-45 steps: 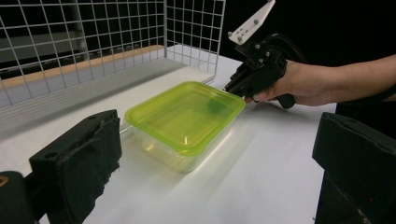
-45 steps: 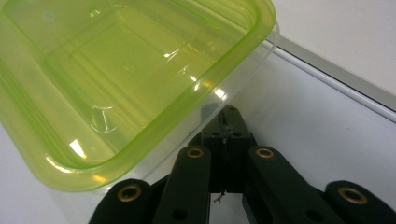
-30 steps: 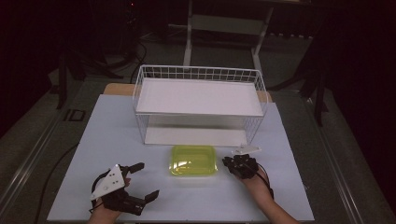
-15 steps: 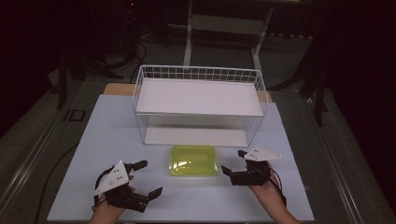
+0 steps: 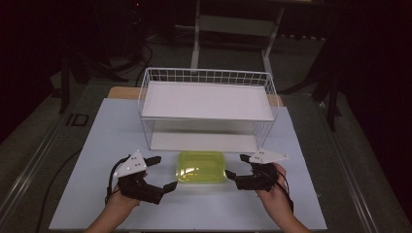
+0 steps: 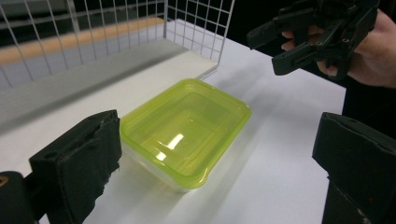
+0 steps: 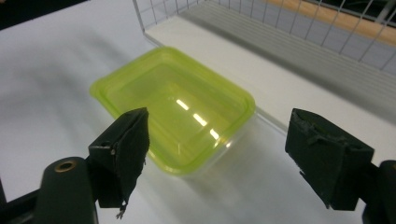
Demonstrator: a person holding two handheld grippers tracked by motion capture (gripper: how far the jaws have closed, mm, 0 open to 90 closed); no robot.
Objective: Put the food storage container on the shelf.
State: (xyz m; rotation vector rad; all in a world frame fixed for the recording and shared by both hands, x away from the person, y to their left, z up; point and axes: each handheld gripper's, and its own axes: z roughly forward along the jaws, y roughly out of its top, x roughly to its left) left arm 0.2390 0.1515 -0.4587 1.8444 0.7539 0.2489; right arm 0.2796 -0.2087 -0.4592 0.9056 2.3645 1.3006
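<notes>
A clear food box with a yellow-green lid [image 5: 201,167] lies on the white table [image 5: 121,126] in front of the wire rack. It also fills the middle of the left gripper view [image 6: 184,128] and the right gripper view [image 7: 175,107]. My left gripper [image 5: 163,173] is open at the box's left side, jaws wide, holding nothing. My right gripper [image 5: 234,173] is open at the box's right side, jaws aimed at it and just short of the lid's edge. The left gripper view catches that right gripper [image 6: 280,44] in a hand beyond the box.
A white wire rack [image 5: 208,104] with two shelves stands just behind the box, its lower shelf [image 5: 201,141] close to the box's far edge. Dark floor and stand legs surround the table.
Both grippers have shifted toward the box's sides. The right gripper has swung from above the box's right corner to level with its right edge. The box has not moved.
</notes>
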